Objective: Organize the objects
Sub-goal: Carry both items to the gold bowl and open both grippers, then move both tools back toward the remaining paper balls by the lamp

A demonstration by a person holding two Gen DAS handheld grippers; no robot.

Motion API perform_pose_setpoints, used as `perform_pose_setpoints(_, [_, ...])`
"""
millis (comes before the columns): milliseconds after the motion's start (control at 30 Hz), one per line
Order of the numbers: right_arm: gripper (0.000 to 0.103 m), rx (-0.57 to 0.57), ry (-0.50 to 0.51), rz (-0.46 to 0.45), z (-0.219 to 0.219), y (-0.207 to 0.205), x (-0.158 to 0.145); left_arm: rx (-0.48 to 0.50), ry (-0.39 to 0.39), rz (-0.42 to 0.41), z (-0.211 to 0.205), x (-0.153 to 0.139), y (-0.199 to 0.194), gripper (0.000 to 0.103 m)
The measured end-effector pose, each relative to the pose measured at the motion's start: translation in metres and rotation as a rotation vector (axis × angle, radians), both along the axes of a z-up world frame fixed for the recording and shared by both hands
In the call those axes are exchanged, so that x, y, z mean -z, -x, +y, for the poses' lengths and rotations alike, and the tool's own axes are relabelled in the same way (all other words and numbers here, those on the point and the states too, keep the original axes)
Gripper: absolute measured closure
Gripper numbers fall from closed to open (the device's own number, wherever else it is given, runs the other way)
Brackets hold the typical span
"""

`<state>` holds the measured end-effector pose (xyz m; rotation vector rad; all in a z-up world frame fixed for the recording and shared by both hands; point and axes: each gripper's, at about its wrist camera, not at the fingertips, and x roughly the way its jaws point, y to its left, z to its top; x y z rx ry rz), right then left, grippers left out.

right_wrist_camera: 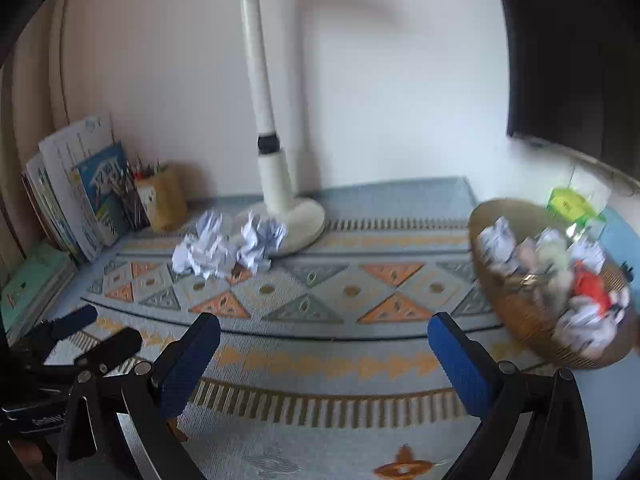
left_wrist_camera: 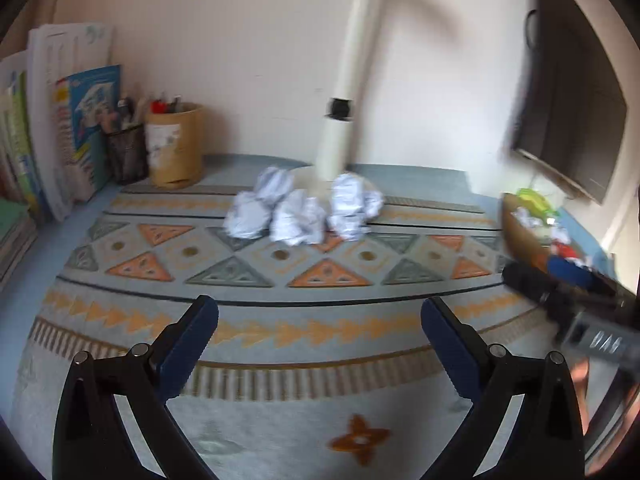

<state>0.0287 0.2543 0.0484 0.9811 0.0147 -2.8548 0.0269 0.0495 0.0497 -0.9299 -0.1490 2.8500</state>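
Note:
Several crumpled white paper balls (left_wrist_camera: 300, 210) lie on the patterned mat beside the lamp base, well ahead of both grippers; the right wrist view shows them (right_wrist_camera: 224, 250) to the left of centre. A brown woven basket (right_wrist_camera: 516, 312) at the right holds crumpled paper and red and white scraps; its wall (left_wrist_camera: 520, 228) shows blurred in the left wrist view. My left gripper (left_wrist_camera: 320, 320) is open over the mat with nothing between its blue pads. My right gripper (right_wrist_camera: 324, 340) is open and empty too. Each appears in the other's view: the right gripper (left_wrist_camera: 548, 276), the left gripper (right_wrist_camera: 96, 332).
A white desk lamp (right_wrist_camera: 276, 184) stands at the back centre. A tan pen cup (left_wrist_camera: 176, 148) and a black mesh holder (left_wrist_camera: 126, 152) sit at the back left beside upright books (left_wrist_camera: 84, 120). A dark monitor (left_wrist_camera: 572, 92) hangs at the right, above a green item (right_wrist_camera: 568, 200).

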Motion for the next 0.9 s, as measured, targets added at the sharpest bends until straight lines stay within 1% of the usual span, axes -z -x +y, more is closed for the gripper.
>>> perform_pose_setpoints(67, [0.0, 0.037, -0.081, 0.01, -0.011, 0.007, 0.013, -0.058, 0.02, 0.011, -0.008, 0.009, 0.003, 0.002])
perform_pose_setpoints(100, [0.0, 0.034, -0.11, -0.009, -0.015, 0.012, 0.018, -0.079, 0.015, 0.011, -0.012, 0.013, 0.004, 0.002])
perform_pose_setpoints(133, [0.0, 0.014, -0.112, -0.031, -0.015, 0.02, 0.024, -0.096, 0.004, 0.009, -0.017, 0.017, 0.005, 0.002])
perform_pose_setpoints(200, [0.0, -0.029, -0.098, -0.094, -0.017, 0.03, 0.036, -0.104, -0.026, -0.036, -0.022, 0.024, 0.012, 0.002])
perform_pose_setpoints(267, [0.0, -0.04, -0.09, -0.118, -0.019, 0.034, 0.048, -0.107, -0.054, -0.043, -0.028, 0.026, 0.011, 0.002])
perform_pose_setpoints(333, [0.0, -0.04, -0.087, -0.141, -0.019, 0.036, 0.055, -0.104, -0.089, -0.066, -0.033, 0.029, 0.013, 0.001])
perform_pose_setpoints(400, [0.0, -0.066, -0.081, -0.16, -0.021, 0.038, 0.059, -0.12, -0.095, -0.093, -0.034, 0.033, 0.015, 0.002])
perform_pose_setpoints(433, [0.0, -0.083, -0.076, -0.195, -0.023, 0.04, 0.064, -0.125, -0.091, -0.102, -0.033, 0.034, 0.016, 0.002])
perform_pose_setpoints(500, [0.0, -0.091, -0.065, -0.293, -0.023, 0.048, 0.078, -0.121, -0.085, -0.11, -0.031, 0.035, 0.016, 0.002])
perform_pose_setpoints(700, [0.0, -0.093, -0.078, -0.298, -0.024, 0.046, 0.081, -0.116, -0.073, -0.143, -0.029, 0.04, 0.019, 0.001])
perform_pose_setpoints(900, [0.0, -0.103, -0.08, -0.306, -0.023, 0.046, 0.08, -0.103, -0.085, -0.142, -0.029, 0.04, 0.019, 0.001])
